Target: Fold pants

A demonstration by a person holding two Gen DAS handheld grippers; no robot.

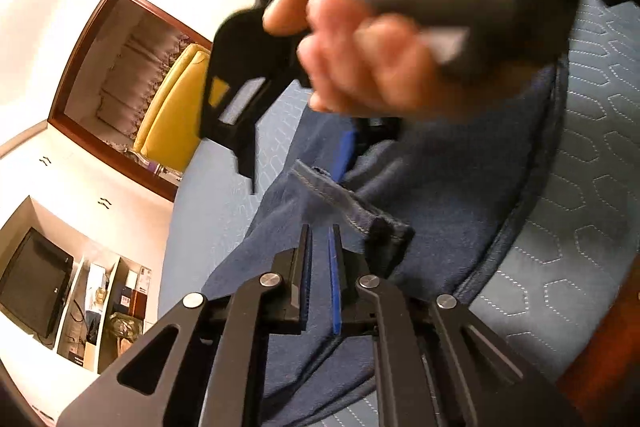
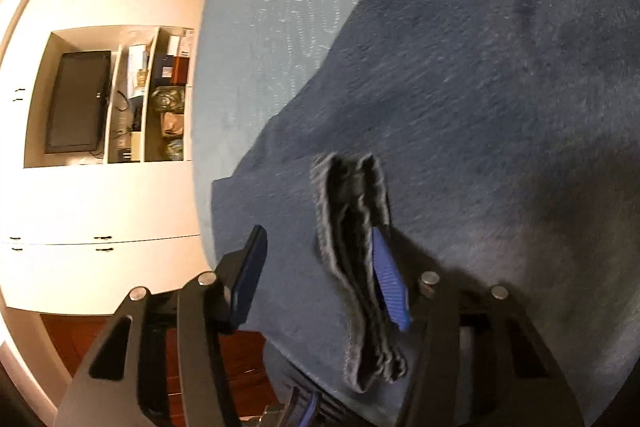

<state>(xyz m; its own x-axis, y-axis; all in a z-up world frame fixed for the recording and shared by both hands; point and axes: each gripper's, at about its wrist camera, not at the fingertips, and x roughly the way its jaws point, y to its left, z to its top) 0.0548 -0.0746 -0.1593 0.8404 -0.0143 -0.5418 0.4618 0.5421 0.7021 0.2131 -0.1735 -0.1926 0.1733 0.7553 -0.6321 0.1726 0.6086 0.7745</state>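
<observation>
Dark blue pants point(image 1: 448, 211) lie on a light blue quilted bedspread point(image 1: 588, 131). My left gripper point(image 1: 320, 239) hovers just above the cloth with a narrow gap between its jaws and nothing in it; a stitched hem edge point(image 1: 340, 195) lies just beyond its tips. In the right wrist view the pants point(image 2: 500, 75) fill the frame. My right gripper point(image 2: 320, 247) is open wide, with a bunched hem fold point(image 2: 360, 251) lying against its right blue pad point(image 2: 390, 287). The right gripper, held by a hand point(image 1: 360, 67), shows in the left wrist view.
The bedspread point(image 2: 280, 7) ends at the left, with a red-brown wood floor point(image 2: 80, 335) below. A white wall unit with a black TV point(image 2: 76, 103) and cluttered shelves stands beyond. A framed mirror point(image 1: 132, 87) reflects a yellow chair.
</observation>
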